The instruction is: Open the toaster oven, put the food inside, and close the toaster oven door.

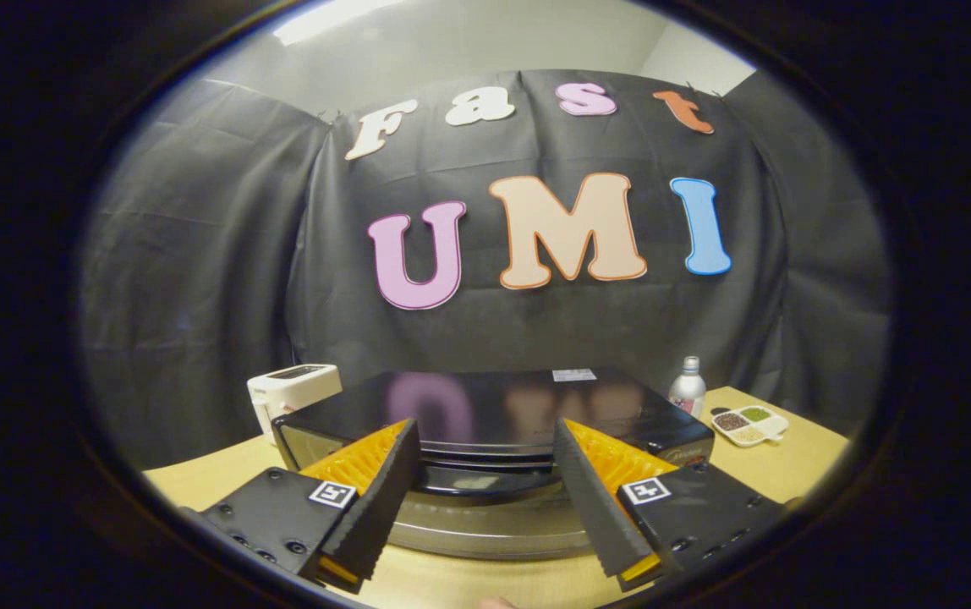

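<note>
Gripper (485, 440) fingers spread wide before the closed toaster oven (494, 423) on the table (781, 465)

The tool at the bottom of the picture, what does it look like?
The tool has two wedge-shaped fingers with ridged, saw-toothed inner faces. Each finger sits on a flat black block held by small screws, and each block carries a little square black-and-white marker. The fingers stand apart, open, on either side of the toaster oven's dark handle.

The scene is lit evenly from a ceiling light (329, 19) above. Soft reflections are carried on the toaster oven (494, 414) top. Straight lines are bent by fisheye distortion away from it.
</note>
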### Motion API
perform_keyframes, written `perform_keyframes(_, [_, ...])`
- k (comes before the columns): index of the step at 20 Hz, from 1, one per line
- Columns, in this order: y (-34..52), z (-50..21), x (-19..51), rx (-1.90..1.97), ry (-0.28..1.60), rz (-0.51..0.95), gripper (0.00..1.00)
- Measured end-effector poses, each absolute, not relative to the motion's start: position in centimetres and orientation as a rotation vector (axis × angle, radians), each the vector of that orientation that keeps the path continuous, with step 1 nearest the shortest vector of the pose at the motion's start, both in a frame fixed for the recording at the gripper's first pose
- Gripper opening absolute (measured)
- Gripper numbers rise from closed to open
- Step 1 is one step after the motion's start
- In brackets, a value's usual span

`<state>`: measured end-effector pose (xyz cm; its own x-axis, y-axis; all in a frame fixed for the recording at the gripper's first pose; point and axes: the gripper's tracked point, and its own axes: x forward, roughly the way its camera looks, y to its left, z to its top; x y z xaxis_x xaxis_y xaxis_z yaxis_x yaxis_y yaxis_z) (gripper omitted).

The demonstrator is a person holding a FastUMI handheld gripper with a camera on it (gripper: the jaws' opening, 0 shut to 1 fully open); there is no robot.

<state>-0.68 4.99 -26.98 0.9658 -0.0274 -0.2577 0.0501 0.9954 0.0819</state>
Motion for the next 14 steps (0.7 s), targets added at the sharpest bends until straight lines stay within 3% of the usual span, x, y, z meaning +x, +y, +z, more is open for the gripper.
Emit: perform_keyframes(14, [5.9, -27.4, -9.0, 0.065, 0.264, -0.034, 0.98])
